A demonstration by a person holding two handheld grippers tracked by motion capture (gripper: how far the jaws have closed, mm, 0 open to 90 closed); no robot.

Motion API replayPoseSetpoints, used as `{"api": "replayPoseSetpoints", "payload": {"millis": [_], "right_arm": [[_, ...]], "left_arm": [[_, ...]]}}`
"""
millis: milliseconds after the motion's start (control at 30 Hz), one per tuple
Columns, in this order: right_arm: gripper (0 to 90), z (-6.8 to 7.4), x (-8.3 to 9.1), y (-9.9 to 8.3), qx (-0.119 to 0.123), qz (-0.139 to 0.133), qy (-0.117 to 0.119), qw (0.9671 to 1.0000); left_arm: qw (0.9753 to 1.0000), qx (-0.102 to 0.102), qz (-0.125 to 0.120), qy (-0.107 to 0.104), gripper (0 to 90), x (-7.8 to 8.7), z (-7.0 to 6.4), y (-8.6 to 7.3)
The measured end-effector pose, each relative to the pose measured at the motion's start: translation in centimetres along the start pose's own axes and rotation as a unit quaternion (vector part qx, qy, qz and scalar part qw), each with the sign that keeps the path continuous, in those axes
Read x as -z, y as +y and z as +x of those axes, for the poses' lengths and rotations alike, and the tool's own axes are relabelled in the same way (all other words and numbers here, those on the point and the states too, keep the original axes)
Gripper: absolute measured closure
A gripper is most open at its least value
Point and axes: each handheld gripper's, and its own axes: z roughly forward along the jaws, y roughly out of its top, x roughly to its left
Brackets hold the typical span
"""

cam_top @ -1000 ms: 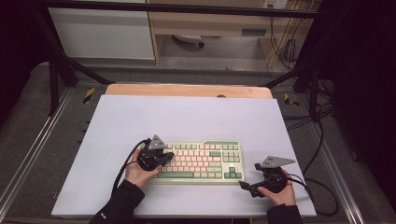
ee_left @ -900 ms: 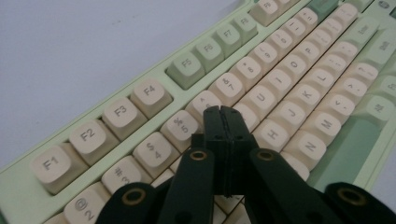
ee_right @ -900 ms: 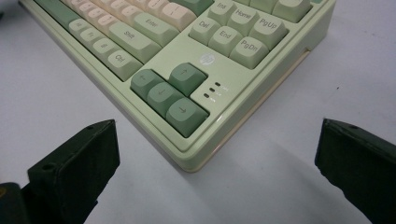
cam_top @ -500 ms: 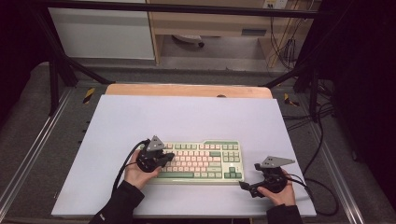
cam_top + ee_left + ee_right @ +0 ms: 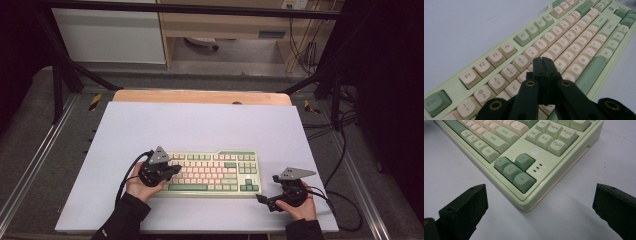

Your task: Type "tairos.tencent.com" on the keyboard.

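— Two tongs, how set?
— Left gripper (image 5: 544, 65): jaws pressed together, empty, tip poised over the letter rows. Right gripper (image 5: 539, 202): jaws spread wide, empty, facing the arrow-key corner.
— Change?
— Little; both hands hold as a second ago. Keyboard (image 5: 212, 172) lies on the white table (image 5: 200, 125); a keypress seems imminent.

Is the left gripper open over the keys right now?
No, in the left gripper view the left gripper has its jaws pressed together above the keyboard.
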Motion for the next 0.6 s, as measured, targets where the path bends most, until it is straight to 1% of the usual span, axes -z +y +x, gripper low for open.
{"api": "replayPoseSetpoints", "payload": {"millis": [267, 600], "right_arm": [[0.5, 0.1, 0.0, 0.0, -0.003, 0.001, 0.000, 1.0000], [0.5, 0.1, 0.0, 0.0, -0.002, 0.004, 0.000, 1.0000]], "left_arm": [[1.0000, 0.001, -0.002, 0.006, 90.0, 1.1, 0.5, -0.9], [0.9998, 0.011, 0.003, 0.017, 90.0, 1.9, 1.5, -2.4]]}}
